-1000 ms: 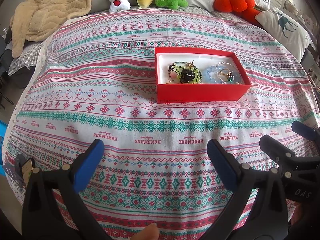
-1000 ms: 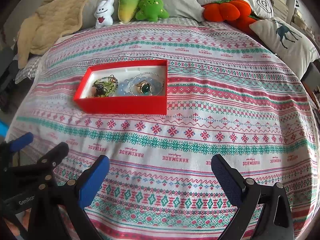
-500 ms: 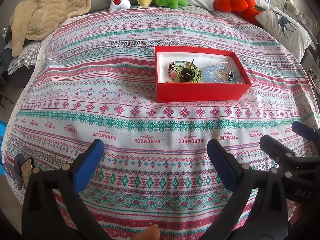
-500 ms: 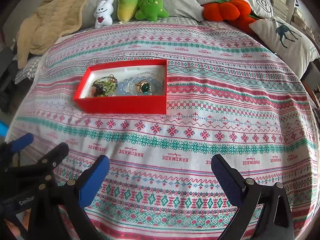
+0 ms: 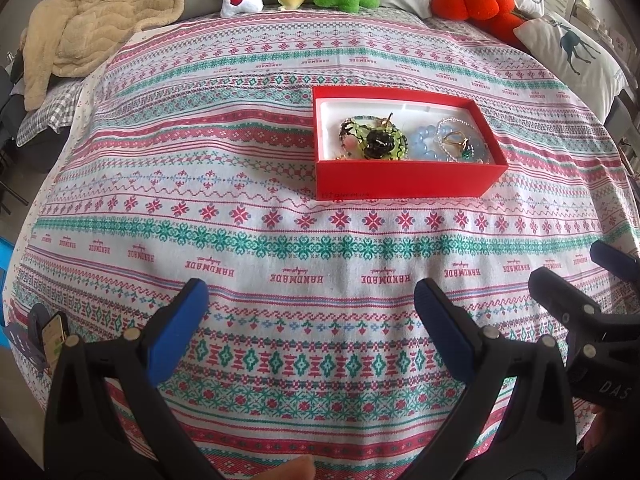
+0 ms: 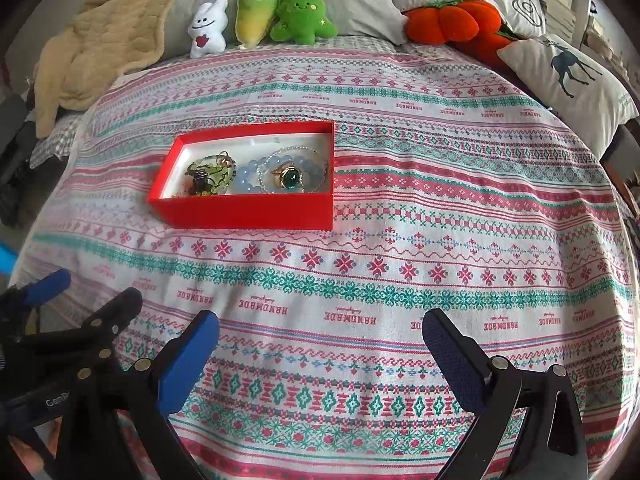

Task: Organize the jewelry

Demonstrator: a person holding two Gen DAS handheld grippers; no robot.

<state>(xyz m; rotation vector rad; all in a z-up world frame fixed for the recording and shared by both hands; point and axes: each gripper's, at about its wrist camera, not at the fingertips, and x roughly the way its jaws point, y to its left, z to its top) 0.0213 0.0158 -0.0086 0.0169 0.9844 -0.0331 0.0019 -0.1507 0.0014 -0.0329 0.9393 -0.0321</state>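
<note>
A red box (image 5: 404, 178) with a white lining lies on the patterned bedspread; it also shows in the right wrist view (image 6: 244, 210). Inside lie a green and black bracelet (image 5: 376, 142), a pale blue bead bracelet (image 5: 424, 144), a thin beaded bracelet (image 6: 280, 156) and a gold ring with a green stone (image 6: 289, 177). My left gripper (image 5: 310, 320) is open and empty, low over the bedspread well short of the box. My right gripper (image 6: 320, 344) is open and empty, beside the left one and equally far from the box.
Plush toys (image 6: 280, 16) line the head of the bed, with an orange pumpkin cushion (image 6: 452, 20) and a deer pillow (image 6: 568, 72) at the right. A beige blanket (image 5: 92, 20) lies at the back left. The bedspread (image 5: 240, 160) drops off at the left edge.
</note>
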